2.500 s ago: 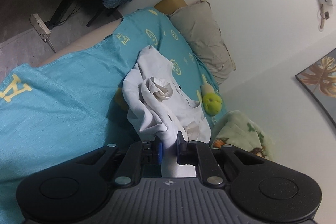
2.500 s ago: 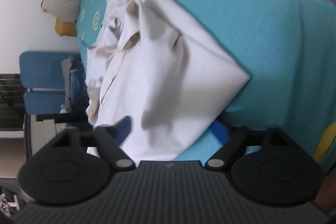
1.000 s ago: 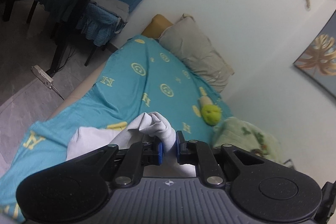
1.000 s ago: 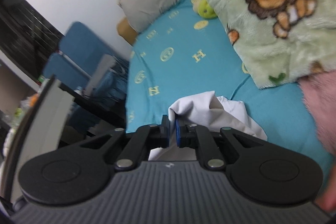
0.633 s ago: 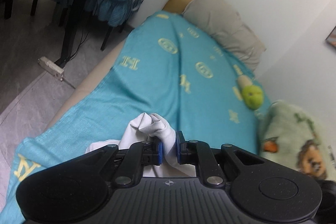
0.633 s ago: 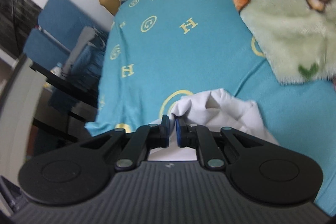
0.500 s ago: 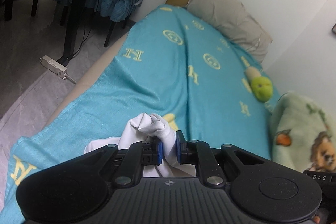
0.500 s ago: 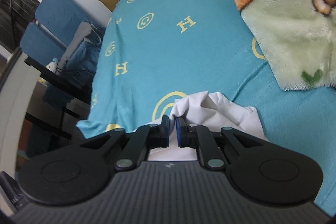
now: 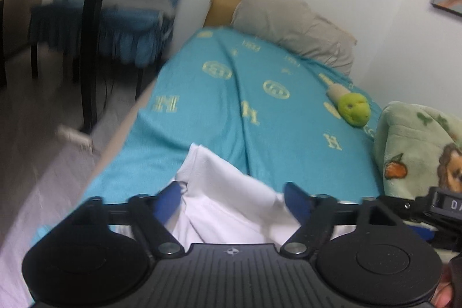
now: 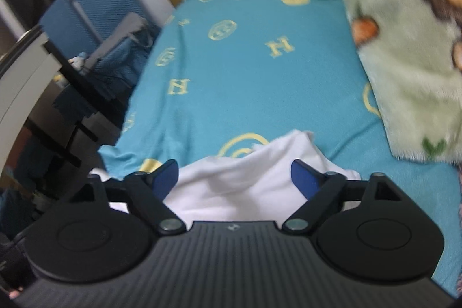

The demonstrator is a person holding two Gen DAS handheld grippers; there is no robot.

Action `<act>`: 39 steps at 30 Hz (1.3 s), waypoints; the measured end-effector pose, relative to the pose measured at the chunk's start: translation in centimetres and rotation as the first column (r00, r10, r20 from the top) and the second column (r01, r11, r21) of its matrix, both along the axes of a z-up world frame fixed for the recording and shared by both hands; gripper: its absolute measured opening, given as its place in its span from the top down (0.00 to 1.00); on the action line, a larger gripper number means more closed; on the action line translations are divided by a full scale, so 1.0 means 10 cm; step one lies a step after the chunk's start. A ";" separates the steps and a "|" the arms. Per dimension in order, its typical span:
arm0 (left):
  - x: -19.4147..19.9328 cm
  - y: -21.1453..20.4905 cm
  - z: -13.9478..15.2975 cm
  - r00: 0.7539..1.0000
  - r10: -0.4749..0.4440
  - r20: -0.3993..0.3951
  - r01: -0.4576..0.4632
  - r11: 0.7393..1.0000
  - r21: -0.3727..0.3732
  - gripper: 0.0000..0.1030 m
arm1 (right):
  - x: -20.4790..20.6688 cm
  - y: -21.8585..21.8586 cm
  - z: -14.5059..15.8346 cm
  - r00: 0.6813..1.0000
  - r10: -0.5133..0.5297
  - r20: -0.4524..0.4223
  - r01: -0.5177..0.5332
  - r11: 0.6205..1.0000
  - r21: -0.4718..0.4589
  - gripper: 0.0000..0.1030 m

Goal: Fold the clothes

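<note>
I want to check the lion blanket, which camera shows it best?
The right wrist view: the green lion blanket fills its right side, with the lion print and an orange visible, lying on the teal bedspread. The left wrist view catches only a slice at its right edge.

The white garment [image 9: 228, 192] is thin, smooth, matt cloth, softly creased. Under it the turquoise bedspread [image 10: 245, 82] is a fine-woven matt cloth printed with pale yellow signs. The green blanket [image 10: 410, 54] looks thick and fleecy, with a fuzzy nap. The grey pillow [image 9: 294, 28] is plain, slightly wrinkled cloth. Both gripper bodies are matt black plastic, ribbed on top, with small shiny metal screws and smooth blue finger pads [image 10: 166, 176].
</note>
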State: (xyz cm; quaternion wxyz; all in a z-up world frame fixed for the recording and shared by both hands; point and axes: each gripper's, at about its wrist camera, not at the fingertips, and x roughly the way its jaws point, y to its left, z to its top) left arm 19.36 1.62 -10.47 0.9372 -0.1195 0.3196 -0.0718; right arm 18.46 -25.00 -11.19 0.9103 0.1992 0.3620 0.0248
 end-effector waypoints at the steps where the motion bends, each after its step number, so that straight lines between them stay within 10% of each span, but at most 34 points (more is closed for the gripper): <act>1: -0.04 -0.01 0.03 1.000 -0.008 0.010 0.007 1.000 0.009 0.19 | -0.02 0.02 0.03 1.000 0.007 0.015 -0.007 1.000 -0.014 0.17; 8: -0.21 -0.09 -0.02 0.998 -0.049 -0.039 0.052 0.996 0.077 0.16 | -0.13 0.10 0.12 0.995 0.041 0.094 -0.028 0.990 -0.137 0.17; 14: -0.15 -0.16 -0.24 0.988 -0.057 -0.143 0.082 0.980 0.179 0.16 | 0.03 0.10 -0.24 0.998 0.056 -0.040 -0.062 0.987 -0.149 0.35; 26: -0.59 -0.09 -0.05 0.983 -0.115 -0.147 0.133 0.984 0.120 0.17 | -0.44 0.20 -0.03 0.997 0.071 -0.002 -0.070 0.985 -0.155 0.44; 33: -0.64 -0.21 -0.20 0.960 -0.118 -0.254 0.171 0.965 0.200 0.16 | -0.46 0.21 -0.29 0.983 0.094 -0.155 -0.121 0.977 -0.176 0.46; 39: -0.67 -0.03 -0.01 0.944 -0.096 -0.314 0.121 0.991 0.062 0.16 | -0.44 0.12 -0.34 0.981 0.072 -0.178 -0.092 0.991 -0.102 0.46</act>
